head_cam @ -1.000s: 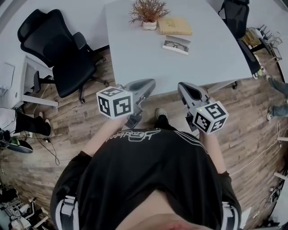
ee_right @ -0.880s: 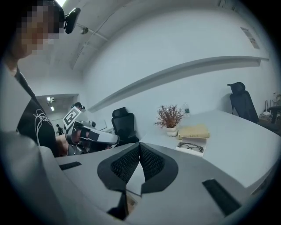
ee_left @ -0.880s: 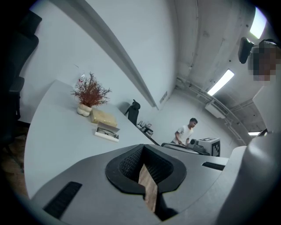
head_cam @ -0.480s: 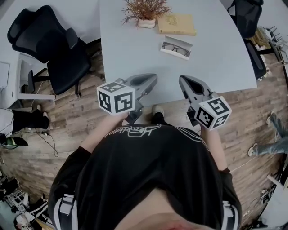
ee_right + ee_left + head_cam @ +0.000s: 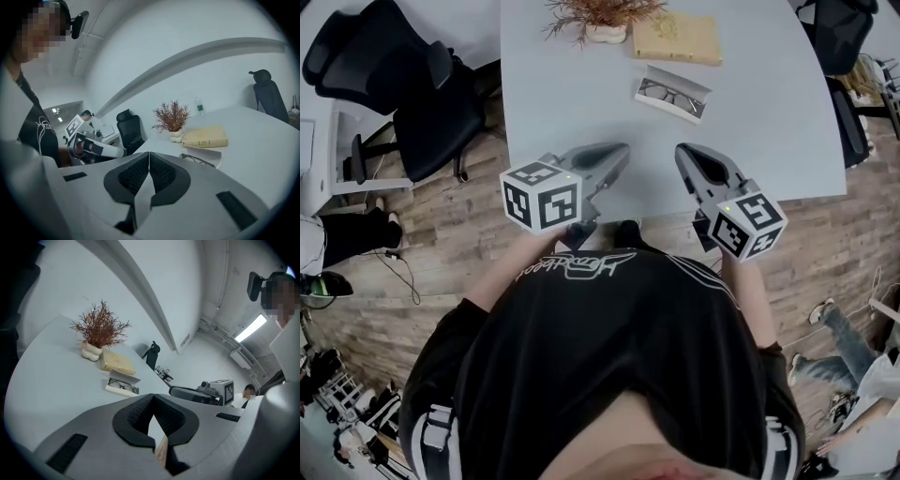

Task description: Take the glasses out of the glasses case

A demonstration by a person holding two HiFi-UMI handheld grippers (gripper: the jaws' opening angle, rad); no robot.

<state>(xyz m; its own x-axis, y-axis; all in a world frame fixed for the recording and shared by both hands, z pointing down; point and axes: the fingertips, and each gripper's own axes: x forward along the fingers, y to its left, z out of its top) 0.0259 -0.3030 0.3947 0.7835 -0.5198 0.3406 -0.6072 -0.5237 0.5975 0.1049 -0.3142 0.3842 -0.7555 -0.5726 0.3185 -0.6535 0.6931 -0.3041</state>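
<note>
- We see the open glasses case (image 5: 673, 93), glasses (image 5: 668, 94) inside, nearer us than the potted plant (image 5: 602, 17), long axis diagonal.
- Left gripper (image 5: 622, 152) and right gripper (image 5: 682, 152) are closed tight and empty at the table (image 5: 572, 103) edge, well apart from the case.

Desk (image 5: 581, 103) pale grey, plain. Glasses case (image 5: 684, 80) white; glasses (image 5: 666, 95) dark-framed. Book (image 5: 677, 37) pale tan. Plant (image 5: 600, 11) rust-brown sprigs; pot (image 5: 607, 35) cream. Office chair (image 5: 394, 84) black. Floor (image 5: 469, 220) brown wood planks, mixed tones. Left gripper (image 5: 619, 152), right gripper (image 5: 685, 152) grey; jaws lined black, finely textured. Marker cubes (image 5: 541, 197) white with black square patterns. Shirt (image 5: 609, 356) black, white lettering and stripes.
</note>
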